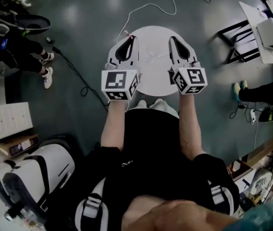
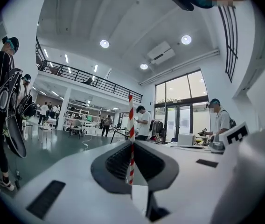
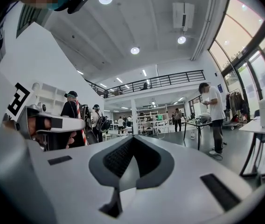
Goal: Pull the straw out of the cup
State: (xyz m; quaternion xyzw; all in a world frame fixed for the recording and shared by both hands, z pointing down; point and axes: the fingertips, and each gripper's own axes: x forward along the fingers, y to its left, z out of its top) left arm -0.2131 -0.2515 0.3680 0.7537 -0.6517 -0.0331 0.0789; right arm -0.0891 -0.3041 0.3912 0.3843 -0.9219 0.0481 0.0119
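Note:
A red-and-white striped straw [image 2: 130,120] stands upright between the jaws of my left gripper [image 2: 131,143], which is shut on it. The straw hangs in the air with no cup around it. In the head view the left gripper [image 1: 132,37] and the right gripper [image 1: 174,38] are held side by side, level, above a round white table [image 1: 151,78]. My right gripper [image 3: 131,139] has its jaws together with nothing between them. From the right gripper view the left gripper [image 3: 53,123] shows at the left, with the straw [image 3: 80,120] beyond it. No view shows the cup.
A white cable [image 1: 151,6] runs from the table across the grey floor. Several people stand around the hall. A desk with a dark frame [image 1: 252,37] is at the right. White cases [image 1: 35,172] lie on the floor at the lower left.

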